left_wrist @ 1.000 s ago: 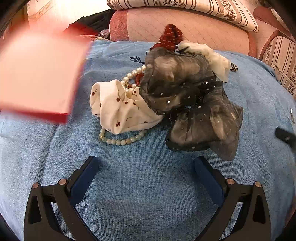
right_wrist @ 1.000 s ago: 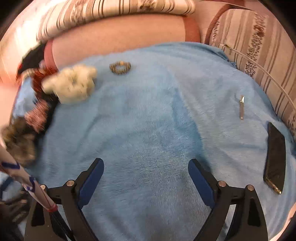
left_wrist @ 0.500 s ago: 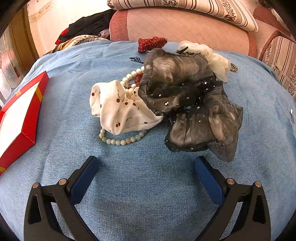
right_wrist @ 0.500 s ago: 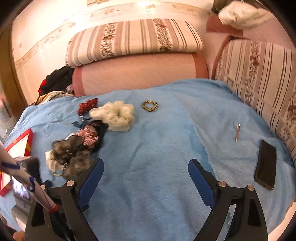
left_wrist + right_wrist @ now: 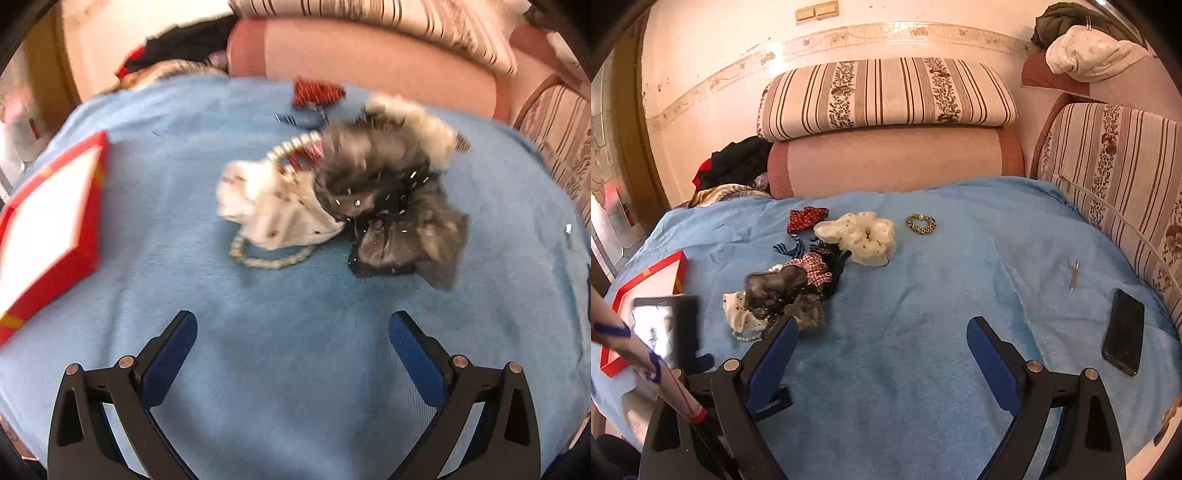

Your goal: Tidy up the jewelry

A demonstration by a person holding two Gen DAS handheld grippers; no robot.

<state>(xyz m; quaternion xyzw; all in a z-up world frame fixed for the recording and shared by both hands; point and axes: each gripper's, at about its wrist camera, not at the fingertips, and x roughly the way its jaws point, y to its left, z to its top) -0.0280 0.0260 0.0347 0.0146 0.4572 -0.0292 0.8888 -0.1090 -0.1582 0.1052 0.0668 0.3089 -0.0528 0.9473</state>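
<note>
Both pairs of fingers are spread wide and nothing is held: the left gripper (image 5: pixel 291 334) is hung low over the blanket (image 5: pixel 295 369), short of the heap, and the right gripper (image 5: pixel 882 341) is raised well above it. Against half a second ago, the left view is smeared by motion and the red box (image 5: pixel 51 221) is seen larger and nearer on the left, so the left gripper is judged to be swinging or drawing back rather than reaching. The box is now set down open beside the heap, so sorting is judged ready to start, with nothing yet moved into it. The jewelry is found in the heap at the blanket's middle: a bead bracelet (image 5: pixel 273 260) is partly covered by a white spotted cloth (image 5: pixel 277 210), a pearl strand (image 5: pixel 295 144) is tucked behind it, and a grey scrunchie (image 5: pixel 384 206) is piled against both. A cream scrunchie (image 5: pixel 860 236) and a gold bracelet (image 5: pixel 921 224) are laid farther back, apart from it. A phone (image 5: pixel 1123 330) and a small clip (image 5: pixel 1074 275) are left at the right. Striped cushions (image 5: pixel 886 96) are stacked behind against a pale wall.
</note>
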